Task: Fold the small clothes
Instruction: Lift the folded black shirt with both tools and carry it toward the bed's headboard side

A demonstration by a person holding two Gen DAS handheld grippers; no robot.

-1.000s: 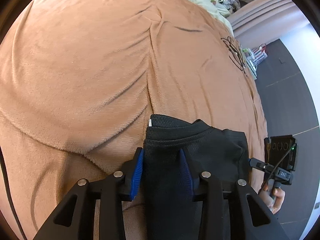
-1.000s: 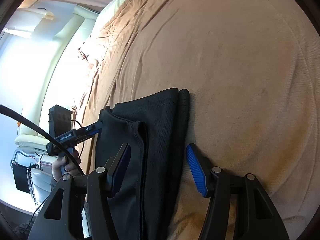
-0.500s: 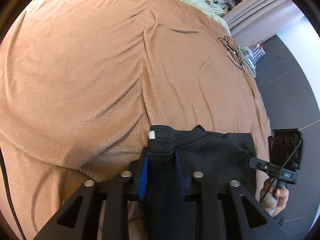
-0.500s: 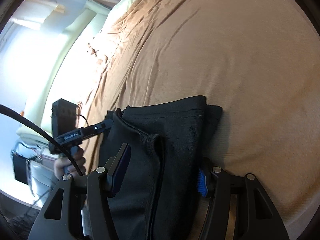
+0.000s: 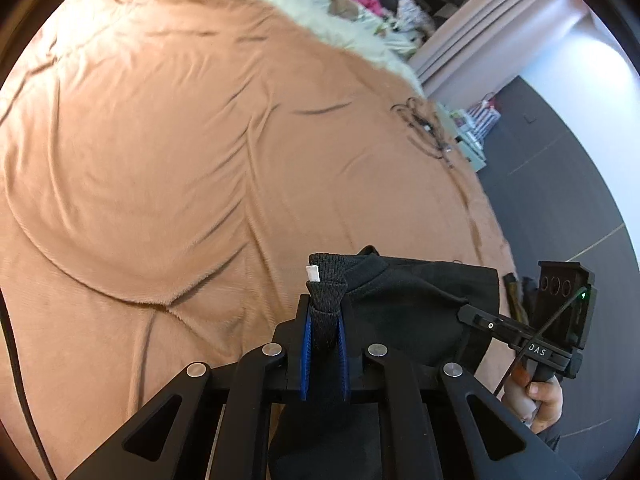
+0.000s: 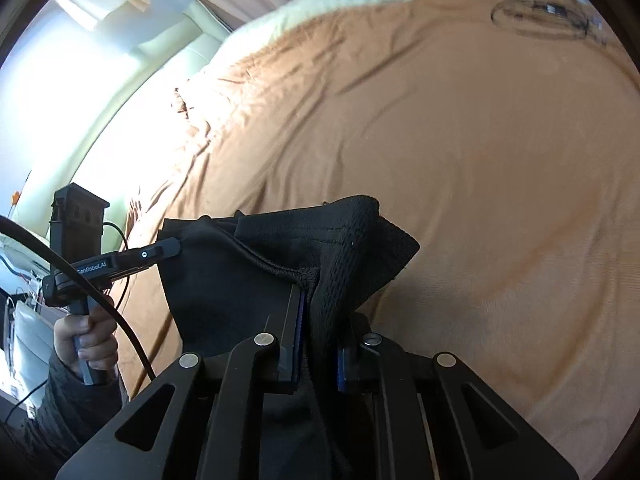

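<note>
Closing the jaws of the left gripper (image 5: 325,320) onto a bunched, ribbed edge of the black garment (image 5: 420,304). Pressing the knit from both sides with the blue pads, just below a small white tag (image 5: 312,273). Closing the jaws of the right gripper (image 6: 318,320) likewise on the opposite end, squeezing a mesh-like fold between the pads.

Holding the garment slung between the two grippers over the brown blanket (image 5: 160,140) of the bed, near its closer edge. Not being able to tell whether any hanging part is touching the blanket.

Judging the handling:
- Treating it as light and thoroughly limp, probably sagging and creasing wherever it is unsupported, so keeping mild tension between the two pinches.
- Expecting a thin, slightly stretchy knit, likely to drag on the plush blanket rather than slide, so lifting and laying rather than pulling it across.
- Fearing no breakage, only a layer slipping out of a shallow pinch, or stacked layers shifting apart.

Judging the hold:
- Favouring the thicker hemmed or ribbed edges near the corners, where the pads are getting something firm to bite.
- Catching all layers together in each pinch.
- Avoiding the loose middle, where a pinch would probably only gather a wad.
</note>
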